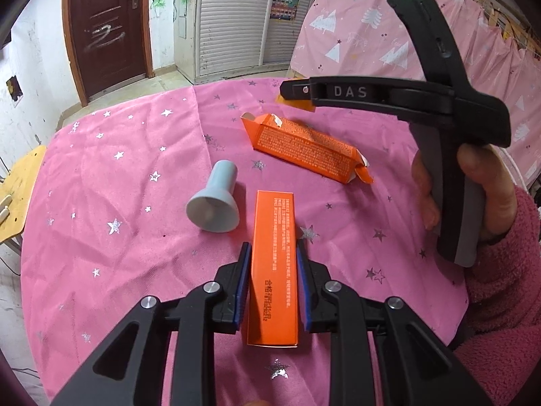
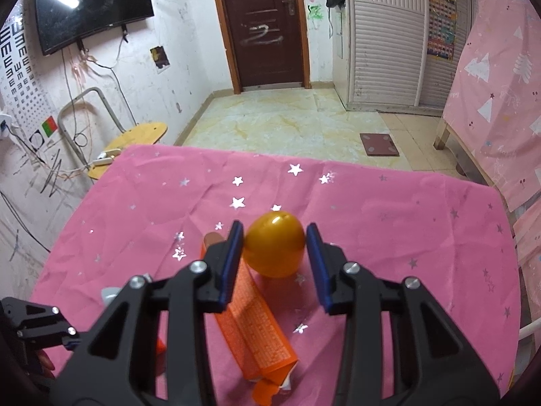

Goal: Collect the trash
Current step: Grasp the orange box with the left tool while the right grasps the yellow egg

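My left gripper (image 1: 273, 284) is clamped on a flat orange carton (image 1: 273, 270), held just above the pink tabletop (image 1: 118, 270). My right gripper (image 2: 275, 264) stands part-open around a yellow egg-shaped shell (image 2: 274, 243); the left pad touches it, the right pad looks just clear. A second, crumpled orange carton (image 1: 304, 149) lies at one o'clock of the held one, a pale blue funnel-shaped piece (image 1: 214, 203) at ten o'clock. I judge collecting barely begun. No bin is visible, and the egg's underside is hidden.
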Motion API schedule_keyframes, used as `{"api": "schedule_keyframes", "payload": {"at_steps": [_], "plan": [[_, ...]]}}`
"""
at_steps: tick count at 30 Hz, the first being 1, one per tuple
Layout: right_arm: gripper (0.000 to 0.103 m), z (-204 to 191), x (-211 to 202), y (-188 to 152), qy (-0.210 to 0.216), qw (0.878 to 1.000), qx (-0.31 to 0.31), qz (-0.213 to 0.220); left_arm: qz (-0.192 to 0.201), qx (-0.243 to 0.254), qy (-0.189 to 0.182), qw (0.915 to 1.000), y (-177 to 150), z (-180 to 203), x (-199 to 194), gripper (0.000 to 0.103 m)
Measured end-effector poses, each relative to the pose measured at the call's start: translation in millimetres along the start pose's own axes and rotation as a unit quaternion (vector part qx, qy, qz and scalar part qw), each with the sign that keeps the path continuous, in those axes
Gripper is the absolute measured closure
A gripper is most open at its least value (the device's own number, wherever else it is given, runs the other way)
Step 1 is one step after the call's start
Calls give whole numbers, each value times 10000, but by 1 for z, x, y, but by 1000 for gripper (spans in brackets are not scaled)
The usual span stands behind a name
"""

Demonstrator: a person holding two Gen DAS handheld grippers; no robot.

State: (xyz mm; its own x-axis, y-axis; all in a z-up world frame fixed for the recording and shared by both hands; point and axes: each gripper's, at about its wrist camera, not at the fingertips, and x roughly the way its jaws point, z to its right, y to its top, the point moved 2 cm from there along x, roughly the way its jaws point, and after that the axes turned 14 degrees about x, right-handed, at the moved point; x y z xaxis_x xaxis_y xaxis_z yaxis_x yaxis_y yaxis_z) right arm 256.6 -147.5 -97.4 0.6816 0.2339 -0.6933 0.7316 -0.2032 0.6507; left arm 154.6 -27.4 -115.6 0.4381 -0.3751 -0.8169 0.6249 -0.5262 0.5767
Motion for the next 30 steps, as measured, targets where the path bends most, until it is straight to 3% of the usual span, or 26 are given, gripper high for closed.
{"api": "schedule_keyframes", "payload": {"at_steps": [17, 30], "plan": [[66, 34, -56, -1, 88, 9979, 340, 536, 336, 149, 327, 9988, 10, 26, -38, 87], [66, 88, -116, -10, -63, 9911, 754, 1096, 514, 672, 505, 9951, 36, 75, -57, 87]]}}
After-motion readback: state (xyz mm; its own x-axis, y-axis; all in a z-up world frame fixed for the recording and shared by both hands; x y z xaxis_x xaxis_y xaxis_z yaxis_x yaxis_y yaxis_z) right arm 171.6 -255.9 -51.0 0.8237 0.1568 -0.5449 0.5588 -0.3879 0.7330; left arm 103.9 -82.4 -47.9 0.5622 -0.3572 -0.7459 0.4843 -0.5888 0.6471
